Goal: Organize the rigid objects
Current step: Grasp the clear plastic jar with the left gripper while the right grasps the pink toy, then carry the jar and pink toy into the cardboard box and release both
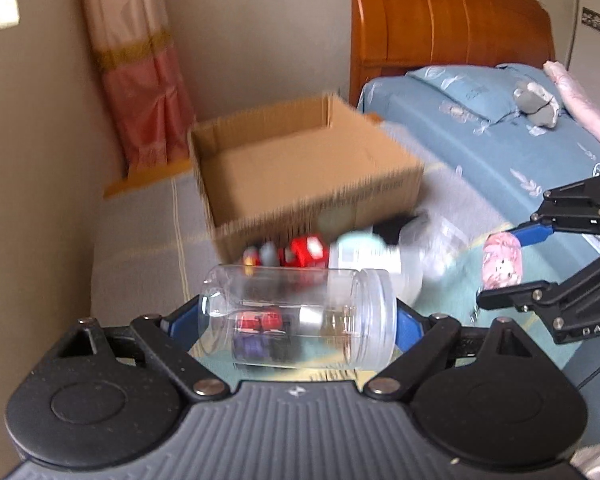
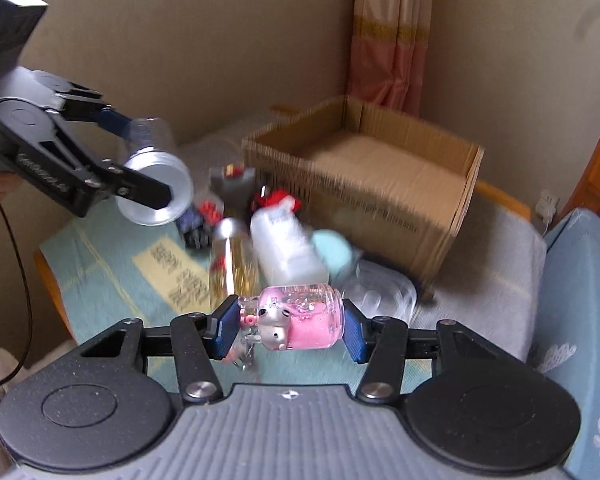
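Left gripper jaws clamp a clear plastic jar sideways, lifted over the toy pile. Right gripper jaws hold a pink glitter bottle end to end. Cardboard box sits behind, open.

**A bedroom corner in soft daylight**

Plain beige walls meet in a corner where a long curtain hangs, cream at the top, crossed by a gold band, salmon pink below. To the right stands a bed with a glossy orange-brown wooden headboard. Its blue sheet carries a pale leaf print, and a matching pillow lies near the headboard. A bright patch of light falls high on the left wall.
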The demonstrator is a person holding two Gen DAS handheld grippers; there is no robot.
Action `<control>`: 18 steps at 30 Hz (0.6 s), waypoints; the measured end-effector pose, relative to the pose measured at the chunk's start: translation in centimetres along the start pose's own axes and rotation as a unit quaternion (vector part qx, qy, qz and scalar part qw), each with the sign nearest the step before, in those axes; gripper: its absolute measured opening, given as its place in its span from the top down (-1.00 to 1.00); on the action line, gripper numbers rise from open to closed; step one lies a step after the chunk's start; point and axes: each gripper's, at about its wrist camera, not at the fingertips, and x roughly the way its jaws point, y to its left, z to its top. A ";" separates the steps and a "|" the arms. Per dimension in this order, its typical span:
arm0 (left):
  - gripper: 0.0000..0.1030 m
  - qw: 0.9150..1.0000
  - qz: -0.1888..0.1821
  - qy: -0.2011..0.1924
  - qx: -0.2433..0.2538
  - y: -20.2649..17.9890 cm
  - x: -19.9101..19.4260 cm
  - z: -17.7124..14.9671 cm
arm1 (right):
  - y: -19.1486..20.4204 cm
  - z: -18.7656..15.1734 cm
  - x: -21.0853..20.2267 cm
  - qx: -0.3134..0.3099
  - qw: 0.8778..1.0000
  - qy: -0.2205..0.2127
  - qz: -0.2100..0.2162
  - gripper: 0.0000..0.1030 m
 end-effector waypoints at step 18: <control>-0.77 1.000 0.021 0.008 -0.016 3.9 10.5 11.1 | -6.0 10.4 -0.7 0.028 0.996 -0.067 -0.050 -0.07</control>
